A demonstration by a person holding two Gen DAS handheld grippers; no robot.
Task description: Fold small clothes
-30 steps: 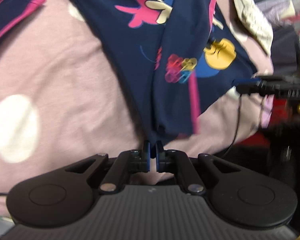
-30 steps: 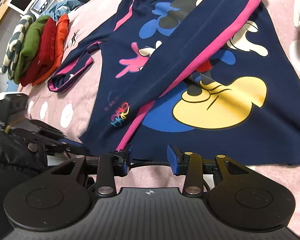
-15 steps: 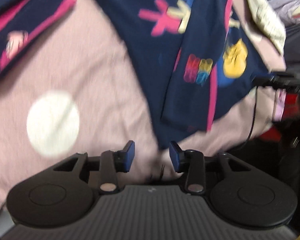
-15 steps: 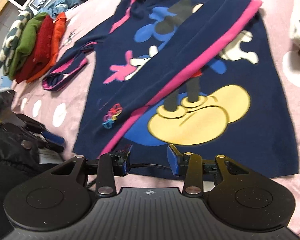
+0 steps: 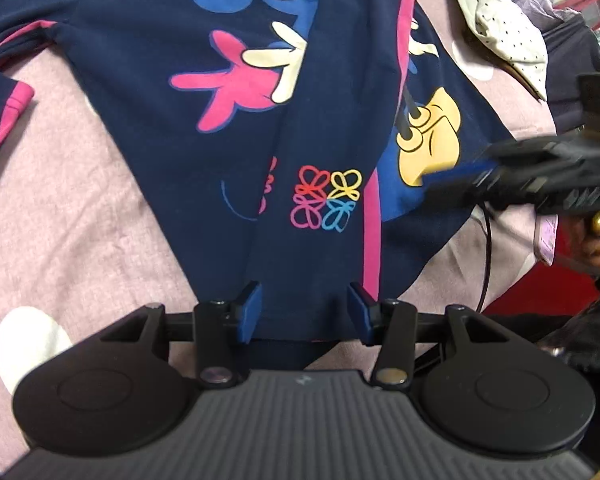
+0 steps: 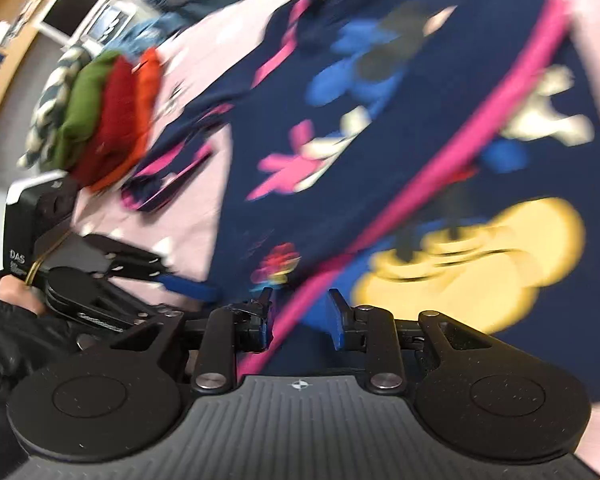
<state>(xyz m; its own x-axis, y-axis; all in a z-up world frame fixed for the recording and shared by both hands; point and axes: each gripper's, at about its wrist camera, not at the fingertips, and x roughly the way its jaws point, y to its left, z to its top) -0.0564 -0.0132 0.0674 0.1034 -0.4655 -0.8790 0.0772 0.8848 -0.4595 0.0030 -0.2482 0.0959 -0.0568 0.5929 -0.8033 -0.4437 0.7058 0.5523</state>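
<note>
Pink spotted bedspread carries folded knits near its far-left edge. Navy cartoon sweatshirt lies flat, sleeve folded across. Left hand-held gripper just opening, right hand-held gripper just closing, both apart astride the hem.

Sweatshirt lies on bedspread, sleeve across it.

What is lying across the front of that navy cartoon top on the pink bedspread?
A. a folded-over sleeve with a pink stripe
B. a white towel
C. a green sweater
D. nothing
A: a navy sleeve with a pink stripe lies diagonally over the navy top and its printed figure.
</note>
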